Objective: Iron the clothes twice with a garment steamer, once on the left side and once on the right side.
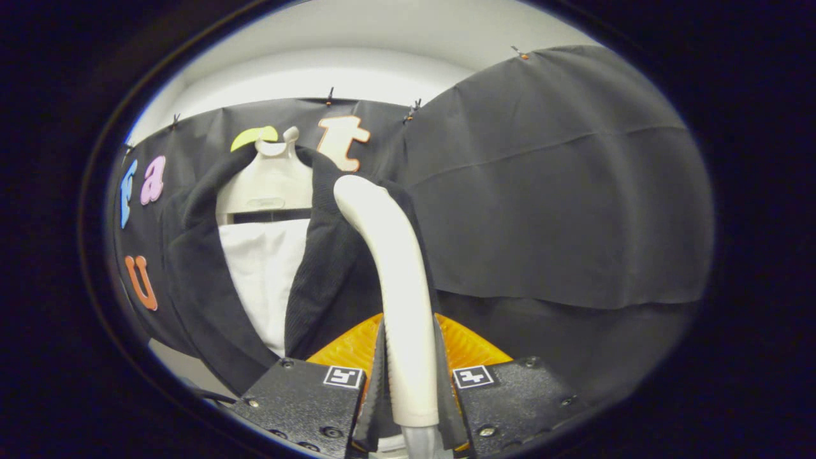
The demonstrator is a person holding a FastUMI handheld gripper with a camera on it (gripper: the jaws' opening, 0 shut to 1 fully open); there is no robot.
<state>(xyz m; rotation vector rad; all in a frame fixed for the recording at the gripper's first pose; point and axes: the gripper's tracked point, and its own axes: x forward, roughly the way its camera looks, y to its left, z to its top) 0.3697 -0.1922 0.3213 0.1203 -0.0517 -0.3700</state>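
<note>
While the jaws clamp the steamer handle, it rises toward the dark jacket

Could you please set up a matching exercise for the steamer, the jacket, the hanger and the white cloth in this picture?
Things:
1. steamer
2. jacket
3. hanger
4. white cloth

Places:
A. draped over the hanger, open at the front
B. inside the open jacket
C. gripped between the jaws of the gripper, head up by the jacket's shoulder
D. at the top, carrying the jacket

Pairs: 1-C, 2-A, 3-D, 4-B
</note>
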